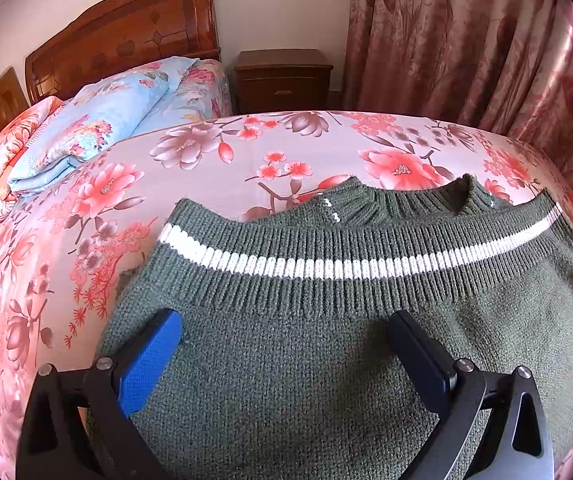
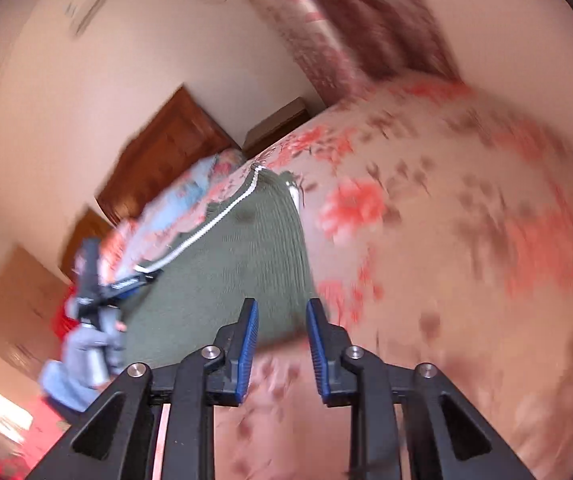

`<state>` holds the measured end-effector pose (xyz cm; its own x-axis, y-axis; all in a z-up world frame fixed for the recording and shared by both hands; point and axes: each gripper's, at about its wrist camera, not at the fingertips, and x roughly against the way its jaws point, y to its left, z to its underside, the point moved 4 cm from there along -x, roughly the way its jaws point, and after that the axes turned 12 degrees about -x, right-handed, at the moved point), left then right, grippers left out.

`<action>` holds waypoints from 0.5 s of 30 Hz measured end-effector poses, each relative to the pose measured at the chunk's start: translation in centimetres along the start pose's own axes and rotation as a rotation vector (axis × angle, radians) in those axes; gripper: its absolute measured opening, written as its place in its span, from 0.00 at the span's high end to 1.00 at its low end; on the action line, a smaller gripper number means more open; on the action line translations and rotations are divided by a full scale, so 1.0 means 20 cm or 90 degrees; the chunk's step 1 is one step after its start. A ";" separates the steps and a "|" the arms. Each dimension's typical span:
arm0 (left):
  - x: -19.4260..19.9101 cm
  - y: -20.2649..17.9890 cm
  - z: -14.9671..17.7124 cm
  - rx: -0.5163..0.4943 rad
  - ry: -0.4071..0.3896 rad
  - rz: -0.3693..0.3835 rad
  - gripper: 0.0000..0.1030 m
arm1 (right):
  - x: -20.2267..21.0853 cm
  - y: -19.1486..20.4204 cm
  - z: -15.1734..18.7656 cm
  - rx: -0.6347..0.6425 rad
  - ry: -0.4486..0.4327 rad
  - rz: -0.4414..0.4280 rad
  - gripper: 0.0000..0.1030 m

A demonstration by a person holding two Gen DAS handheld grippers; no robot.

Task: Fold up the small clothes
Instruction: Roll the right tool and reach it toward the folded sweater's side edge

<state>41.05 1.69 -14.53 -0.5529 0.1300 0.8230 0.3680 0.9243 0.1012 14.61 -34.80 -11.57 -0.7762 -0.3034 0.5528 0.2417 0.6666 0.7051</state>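
A dark green knit sweater [image 1: 294,352] with a white stripe across its ribbed hem lies folded on the floral bed sheet [image 1: 214,160]. My left gripper [image 1: 286,324] is open wide just above the sweater, its blue pads apart and holding nothing. In the blurred, tilted right wrist view the same sweater [image 2: 230,264] lies ahead, with the left gripper [image 2: 134,280] over its left side. My right gripper [image 2: 282,312] is open and empty, hovering at the sweater's near right corner over the sheet [image 2: 446,240].
A folded blue floral quilt [image 1: 98,120] and a pink pillow [image 1: 2,160] lie at the bed's head by the wooden headboard [image 1: 126,36]. A brown nightstand [image 1: 282,80] and pink floral curtains [image 1: 466,40] stand behind the bed.
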 end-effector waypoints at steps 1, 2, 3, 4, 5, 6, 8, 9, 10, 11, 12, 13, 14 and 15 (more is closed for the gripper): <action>0.00 0.00 0.00 0.000 0.000 0.000 0.00 | 0.00 -0.02 0.03 -0.018 0.011 -0.012 0.69; 0.00 0.00 0.00 0.000 0.000 -0.001 0.00 | -0.02 -0.03 0.04 -0.024 0.028 -0.016 0.51; 0.00 0.00 0.00 0.000 0.000 -0.001 0.00 | -0.06 -0.03 0.06 -0.030 0.048 -0.006 0.42; 0.00 0.00 0.00 0.000 -0.001 -0.001 0.00 | -0.08 -0.03 0.07 -0.038 0.055 -0.004 0.31; 0.01 0.00 0.00 0.000 -0.002 -0.001 0.00 | -0.10 -0.03 0.08 -0.047 0.063 -0.014 0.30; 0.01 0.00 0.00 0.000 -0.004 -0.002 0.00 | -0.13 -0.02 0.08 -0.055 0.072 -0.025 0.30; 0.01 0.00 0.01 0.003 -0.004 0.001 0.00 | -0.18 -0.02 0.08 -0.070 0.075 -0.030 0.30; 0.01 0.00 0.00 0.003 -0.004 0.002 0.00 | -0.22 0.00 0.06 -0.062 0.075 -0.029 0.30; 0.01 0.00 0.00 0.003 -0.004 0.002 0.00 | -0.25 0.01 0.06 -0.056 0.076 -0.031 0.30; 0.01 0.00 0.00 0.004 -0.004 0.002 0.00 | -0.28 0.03 0.04 -0.052 0.075 -0.032 0.30; 0.01 0.00 0.00 0.003 -0.004 0.003 0.00 | -0.33 0.06 0.03 -0.049 0.080 -0.034 0.29; 0.01 0.00 0.00 0.004 -0.004 0.003 0.00 | -0.37 0.09 0.03 -0.045 0.088 -0.038 0.29; 0.01 0.00 0.00 0.004 -0.005 0.004 0.00 | -0.40 0.12 0.04 -0.039 0.099 -0.046 0.31; 0.01 0.00 0.00 0.004 -0.005 0.004 0.00 | -0.44 0.16 0.05 -0.031 0.114 -0.058 0.33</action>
<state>40.88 1.79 -14.35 -0.5570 0.1388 0.8189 0.3665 0.9258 0.0924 21.62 -29.37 -14.72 -0.6813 -0.4800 0.5527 0.2064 0.5984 0.7742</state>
